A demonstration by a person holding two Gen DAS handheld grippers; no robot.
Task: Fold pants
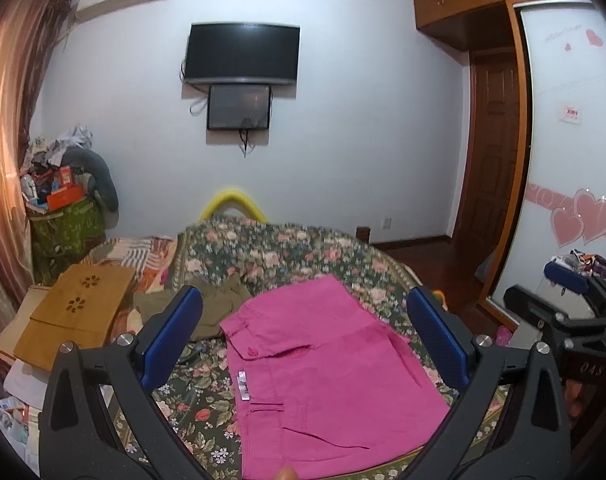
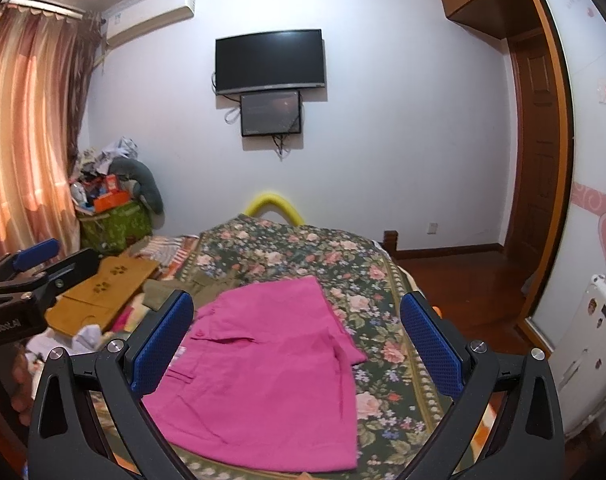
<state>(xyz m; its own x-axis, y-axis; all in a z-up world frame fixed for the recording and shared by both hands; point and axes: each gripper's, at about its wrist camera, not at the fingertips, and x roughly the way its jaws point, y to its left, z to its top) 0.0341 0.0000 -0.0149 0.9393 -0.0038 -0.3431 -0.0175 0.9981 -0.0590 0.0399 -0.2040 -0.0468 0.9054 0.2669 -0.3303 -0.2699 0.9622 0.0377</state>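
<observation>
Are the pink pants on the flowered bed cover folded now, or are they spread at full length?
Folded. The pink cotton pants lie as a short, compact block on the flowered bed cover, with layered edges and no long legs showing.

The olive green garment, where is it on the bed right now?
In both wrist views the olive green garment lies bunched on the floral bedspread, just left of the pink pants and right of the wooden board.

Bed [image 1: 303, 248] with floral cover fills frame centre; pink pants [image 1: 323, 380] lie flat lower centre, olive garment [image 1: 219, 304] and wooden board [image 1: 79, 312] at left.
</observation>
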